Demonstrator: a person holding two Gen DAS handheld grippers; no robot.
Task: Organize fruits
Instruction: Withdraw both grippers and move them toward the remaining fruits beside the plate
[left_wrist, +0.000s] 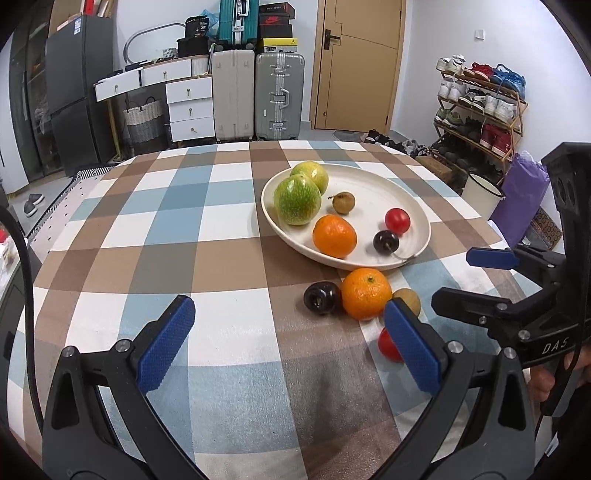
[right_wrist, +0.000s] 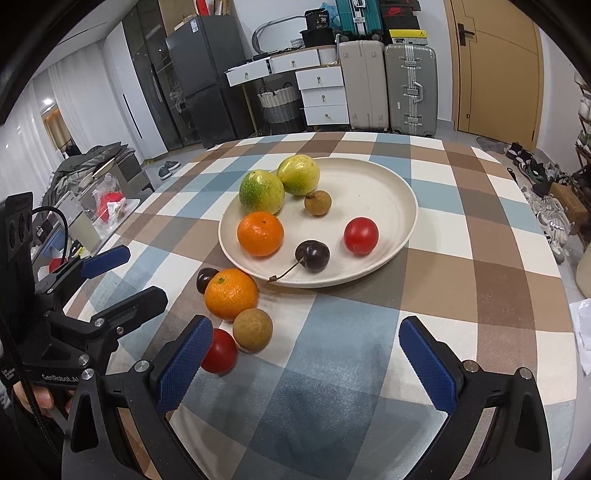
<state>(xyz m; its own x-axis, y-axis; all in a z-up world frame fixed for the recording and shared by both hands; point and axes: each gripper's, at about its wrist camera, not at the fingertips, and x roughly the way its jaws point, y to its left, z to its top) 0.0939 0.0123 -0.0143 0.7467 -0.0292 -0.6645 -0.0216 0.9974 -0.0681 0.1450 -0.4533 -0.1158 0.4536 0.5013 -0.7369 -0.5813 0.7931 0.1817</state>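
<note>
Beside the plate (right_wrist: 399, 236) on the counter (right_wrist: 461, 266), four fruits crowd together: orange (right_wrist: 231, 293), longan (right_wrist: 253, 329), tomato (right_wrist: 220, 350), cherry (right_wrist: 205, 279). Both claws, right (right_wrist: 306, 363) and left (left_wrist: 291, 343), hang spread and empty; closing on one risks rolling its neighbours away.

Six fruits sit on the plate (right_wrist: 400, 206); four lie beside it.

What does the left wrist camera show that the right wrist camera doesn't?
Only the left wrist view shows the shoe rack and purple bag. Only the right wrist view shows the cluttered side table and white curtains. Both share the plate of fruit, the loose orange, the checked tablecloth, the suitcases and both open grippers.
</note>
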